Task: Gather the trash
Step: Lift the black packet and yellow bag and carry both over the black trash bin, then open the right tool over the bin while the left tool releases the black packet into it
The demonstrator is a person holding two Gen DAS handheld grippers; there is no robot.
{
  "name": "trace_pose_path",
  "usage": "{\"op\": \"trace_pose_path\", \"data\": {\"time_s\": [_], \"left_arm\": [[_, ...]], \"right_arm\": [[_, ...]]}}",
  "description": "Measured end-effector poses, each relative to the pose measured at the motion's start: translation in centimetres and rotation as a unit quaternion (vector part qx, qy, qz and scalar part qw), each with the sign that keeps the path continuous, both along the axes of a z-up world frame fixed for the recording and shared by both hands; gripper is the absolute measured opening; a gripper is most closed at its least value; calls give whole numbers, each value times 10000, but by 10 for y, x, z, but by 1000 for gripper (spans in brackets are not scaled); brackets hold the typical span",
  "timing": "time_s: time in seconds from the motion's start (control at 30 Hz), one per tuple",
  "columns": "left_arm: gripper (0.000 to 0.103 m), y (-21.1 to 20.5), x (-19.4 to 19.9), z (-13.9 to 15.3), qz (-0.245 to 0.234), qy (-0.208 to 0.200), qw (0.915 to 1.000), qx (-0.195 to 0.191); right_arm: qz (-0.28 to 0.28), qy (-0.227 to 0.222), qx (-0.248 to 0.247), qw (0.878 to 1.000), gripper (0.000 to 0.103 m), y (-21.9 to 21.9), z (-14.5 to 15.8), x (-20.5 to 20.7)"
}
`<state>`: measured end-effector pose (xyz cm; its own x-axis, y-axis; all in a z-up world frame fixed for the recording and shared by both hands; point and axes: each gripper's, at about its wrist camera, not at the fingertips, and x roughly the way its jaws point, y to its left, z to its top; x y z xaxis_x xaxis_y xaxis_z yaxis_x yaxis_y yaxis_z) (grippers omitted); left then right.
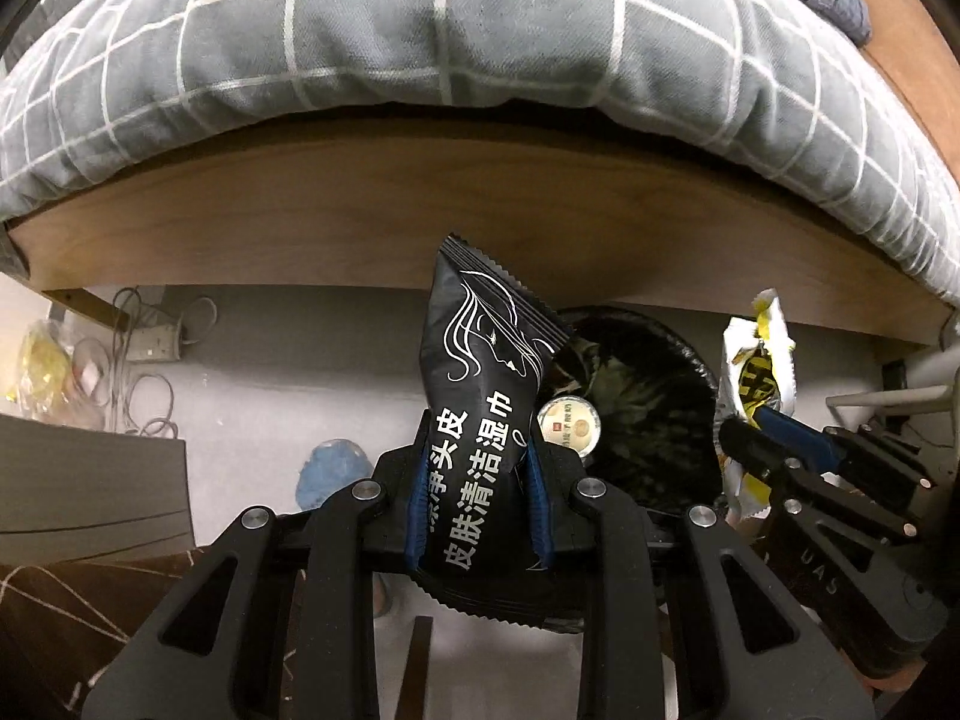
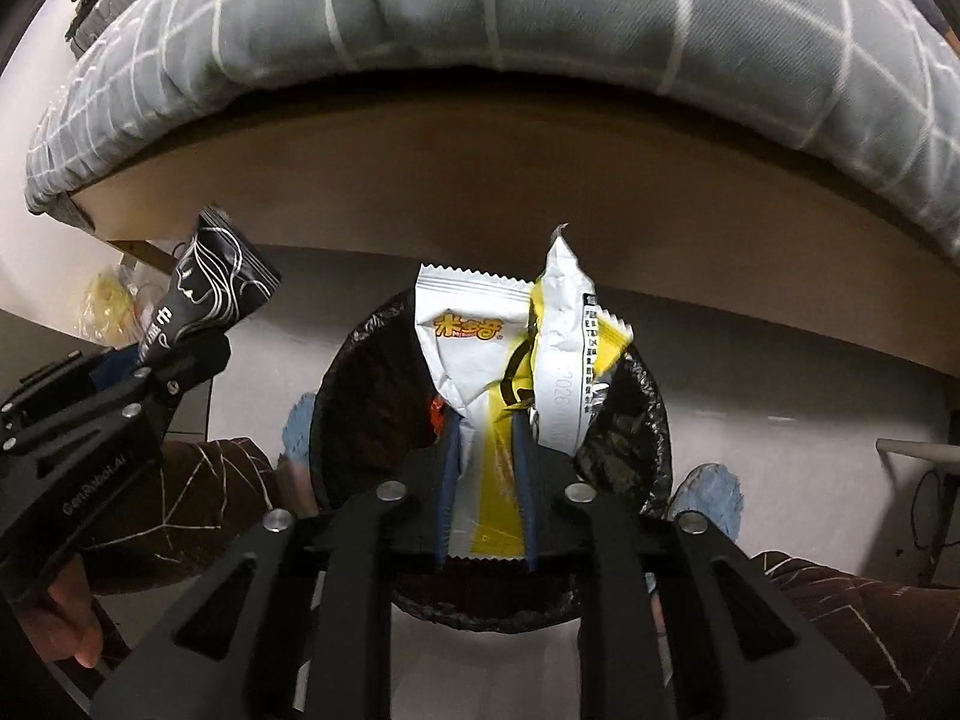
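My left gripper (image 1: pixel 477 444) is shut on a black wet-wipe packet (image 1: pixel 480 360) with white lettering, which stands upright between the blue pads. Just behind it is a round bin lined with a black bag (image 1: pixel 648 420). A small round lid (image 1: pixel 569 423) lies inside the bin. My right gripper (image 2: pixel 486 426) points down over the bin (image 2: pixel 360 396), shut on a crumpled white and yellow snack wrapper (image 2: pixel 480 324). In the left wrist view the right gripper (image 1: pixel 744 438) and its wrapper (image 1: pixel 756 372) are at the bin's right rim. In the right wrist view the left gripper (image 2: pixel 198 348) holds the black packet (image 2: pixel 210 276) left of the bin.
A bed with a grey checked quilt (image 1: pixel 480 30) and a wooden side board (image 1: pixel 420 210) overhangs the bin. A power strip with cables (image 1: pixel 156 342) and a yellow bag (image 1: pixel 42 372) lie at the left. Blue slippers (image 2: pixel 708 498) and brown patterned trouser legs (image 2: pixel 198 492) flank the bin.
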<state>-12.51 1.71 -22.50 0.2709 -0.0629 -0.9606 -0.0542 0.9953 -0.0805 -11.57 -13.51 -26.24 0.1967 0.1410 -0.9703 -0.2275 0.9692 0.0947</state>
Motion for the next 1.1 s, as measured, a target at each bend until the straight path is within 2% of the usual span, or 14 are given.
{"op": "trace_pose_path", "data": {"time_s": [0.17,0.23,0.47,0.7,1.0,1.1], "left_arm": [[26,4,-1,-9,-9,96,10000,-9],[26,5,-1,-9,-21,95,10000,2],[26,5,1,-10,59,145,9999,-42],[26,4,3,-15,40,141,9999,-85],[26,-10,6,-24,-64,203,9997,-104],[26,-17,7,-26,-116,226,9996,-100]], "right_arm": [[-39,10,-65,10000,33,6,-7,0],[-19,-23,-106,9999,34,7,-7,0],[3,-152,-164,9998,60,3,-2,-5],[1,-294,-169,9994,79,-6,7,-7],[-192,-356,-79,9991,95,-31,11,-7],[-190,-364,-102,9991,95,-39,12,-11]]}}
